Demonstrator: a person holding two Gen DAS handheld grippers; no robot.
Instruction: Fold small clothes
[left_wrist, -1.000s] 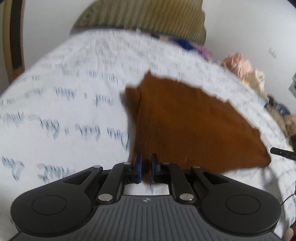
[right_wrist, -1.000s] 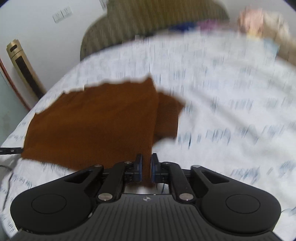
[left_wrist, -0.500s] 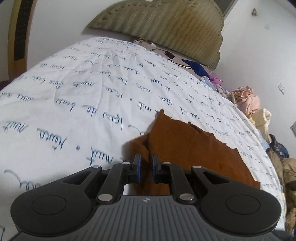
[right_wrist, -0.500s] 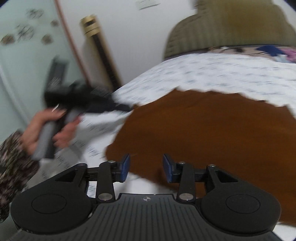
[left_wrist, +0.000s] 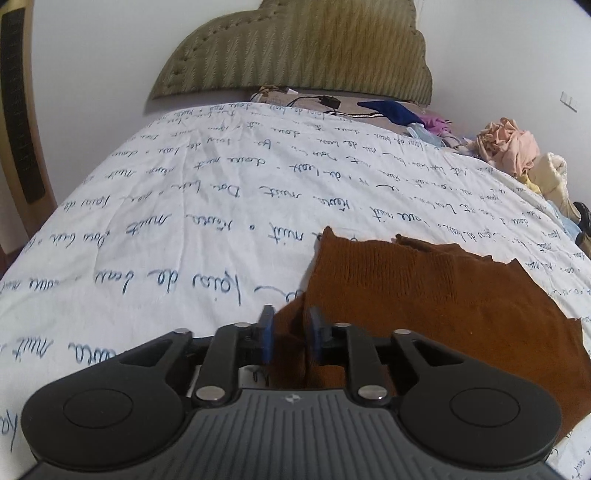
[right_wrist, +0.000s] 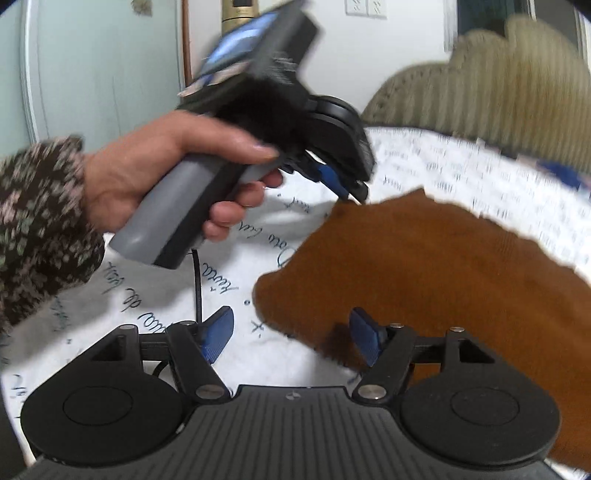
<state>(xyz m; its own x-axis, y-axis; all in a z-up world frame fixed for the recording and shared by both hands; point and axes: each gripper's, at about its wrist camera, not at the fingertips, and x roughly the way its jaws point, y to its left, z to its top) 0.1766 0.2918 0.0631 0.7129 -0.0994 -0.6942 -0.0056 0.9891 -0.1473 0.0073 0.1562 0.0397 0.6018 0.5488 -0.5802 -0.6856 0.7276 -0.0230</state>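
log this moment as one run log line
stage: fold laid, letting go | left gripper: jaws opening, brown garment edge between them | right gripper: jaws opening, nothing gripped | garment: flat on bedsheet

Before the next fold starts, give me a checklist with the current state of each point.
1. Brown garment lying on the bed sheet: ok.
2. Left gripper let go: not ok; jaws are opening, but cloth is between them.
3. Right gripper free: ok; jaws are opening, wide apart, nothing pinched, garment edge near the right pad.
4. Fold edges lined up: not ok; an under layer sticks out at the garment's left side.
5. Sheet around the garment free of other items: ok; the clothes pile sits far off at the bed's edge.
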